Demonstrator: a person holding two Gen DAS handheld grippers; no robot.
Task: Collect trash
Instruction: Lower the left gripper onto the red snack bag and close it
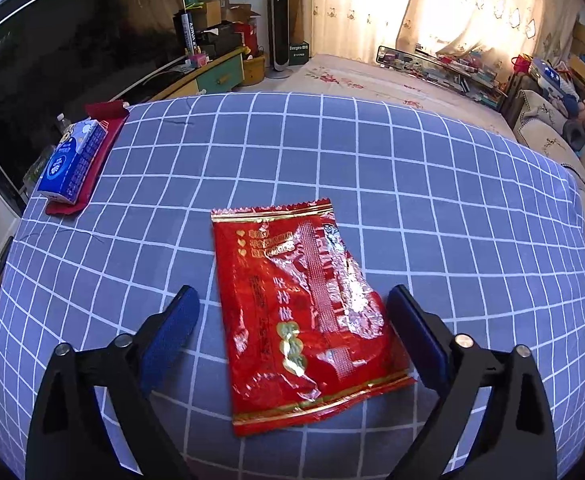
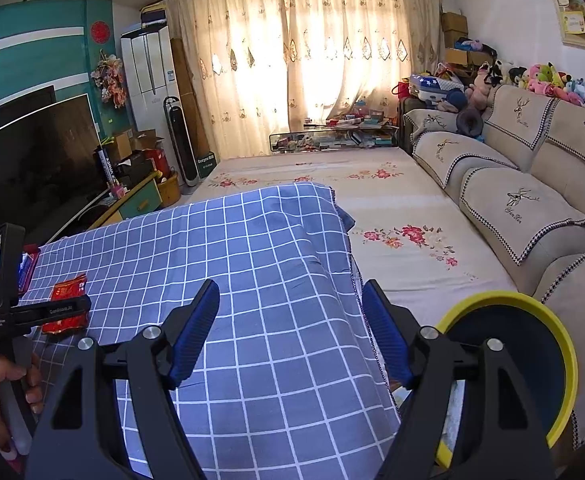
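A flat, crinkled red foil snack wrapper (image 1: 300, 320) with gold edges lies on the blue checked tablecloth (image 1: 432, 208). My left gripper (image 1: 292, 304) is open, its two blue-padded fingers on either side of the wrapper's near half, just above the cloth. In the right wrist view the same wrapper (image 2: 66, 304) shows at far left, partly behind the left gripper's body. My right gripper (image 2: 290, 300) is open and empty above the table's right edge. A bin with a yellow rim and dark inside (image 2: 508, 364) stands below and to its right, beside the table.
A blue tissue pack (image 1: 72, 160) lies on a red cloth (image 1: 104, 136) at the table's far left edge. A sofa (image 2: 524, 200) runs along the right. A flowered mat (image 2: 392, 216) covers the floor beyond the table. A television (image 2: 32, 160) stands on the left.
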